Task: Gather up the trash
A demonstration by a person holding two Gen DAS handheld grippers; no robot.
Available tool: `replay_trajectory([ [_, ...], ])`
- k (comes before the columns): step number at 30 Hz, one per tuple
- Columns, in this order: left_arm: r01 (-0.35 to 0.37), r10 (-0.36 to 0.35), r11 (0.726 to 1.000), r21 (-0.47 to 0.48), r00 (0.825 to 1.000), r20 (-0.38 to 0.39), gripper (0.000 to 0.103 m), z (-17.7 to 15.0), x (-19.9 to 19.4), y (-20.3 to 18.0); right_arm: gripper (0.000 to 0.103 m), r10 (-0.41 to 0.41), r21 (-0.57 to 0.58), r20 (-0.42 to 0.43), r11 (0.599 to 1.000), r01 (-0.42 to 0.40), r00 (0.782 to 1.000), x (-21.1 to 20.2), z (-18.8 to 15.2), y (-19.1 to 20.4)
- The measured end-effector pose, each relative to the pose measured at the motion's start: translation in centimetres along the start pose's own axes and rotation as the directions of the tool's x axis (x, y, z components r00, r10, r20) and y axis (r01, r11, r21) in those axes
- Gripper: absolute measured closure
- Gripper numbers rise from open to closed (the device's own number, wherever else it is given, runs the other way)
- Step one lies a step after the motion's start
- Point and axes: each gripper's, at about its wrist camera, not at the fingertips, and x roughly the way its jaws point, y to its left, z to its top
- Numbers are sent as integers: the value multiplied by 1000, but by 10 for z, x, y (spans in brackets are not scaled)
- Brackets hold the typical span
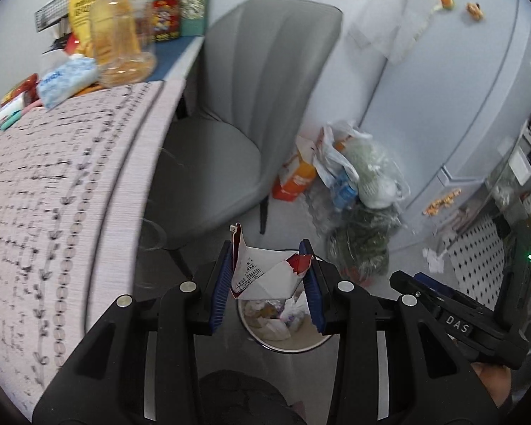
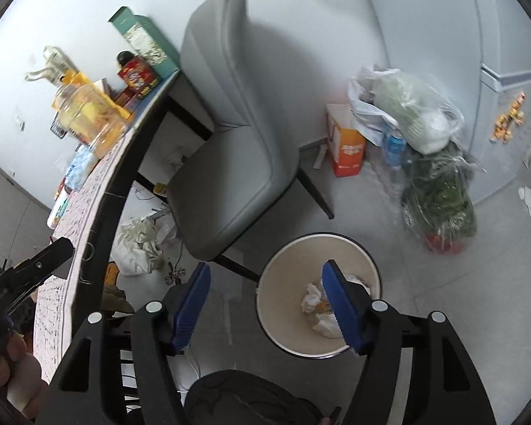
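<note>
My left gripper (image 1: 268,276) is shut on a torn white-and-red paper wrapper (image 1: 262,276) and holds it right above a round white trash bin (image 1: 286,345) on the floor. The bin holds crumpled paper and wrappers. In the right wrist view the same bin (image 2: 276,276) stands on the floor with crumpled paper (image 2: 313,299) inside. My right gripper (image 2: 265,304) is open and empty, above the bin's left rim. The body of the right gripper shows at the right of the left wrist view (image 1: 456,318).
A table with a pink patterned cloth (image 1: 35,212) is at the left, with a plastic jar (image 1: 120,35), tissue pack and boxes at its far end. A grey chair (image 2: 237,117) stands beside it. Plastic bags of greens (image 2: 439,202) and an orange carton (image 2: 347,148) lie by the fridge (image 1: 460,71).
</note>
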Motion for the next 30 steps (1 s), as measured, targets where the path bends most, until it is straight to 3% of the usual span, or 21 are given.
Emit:
replay_trajectory([
  [13,83,-77,993,78,994,-77,63,5,35,-52,31,-15,46,39,999,13,999,-26,-1,-38],
  [15,123,-118,991,59,990,-72,45,9,36,-53,30,-18,49,41,999,16,999,-27,0,-40],
  [16,135,-132,989,54,990,-59,27,10,33,-53,30,-19,51,43,999,17,999,-28,0,-40],
  [17,134,-132,990,53,990,-44,19,11,31,-52,30,-20,52,45,998,18,999,-30,1,-41],
  [30,112,-112,993,22,993,28,9,8,-7,-22,23,3,10,58,1000,-3,998,-42,1,-17],
])
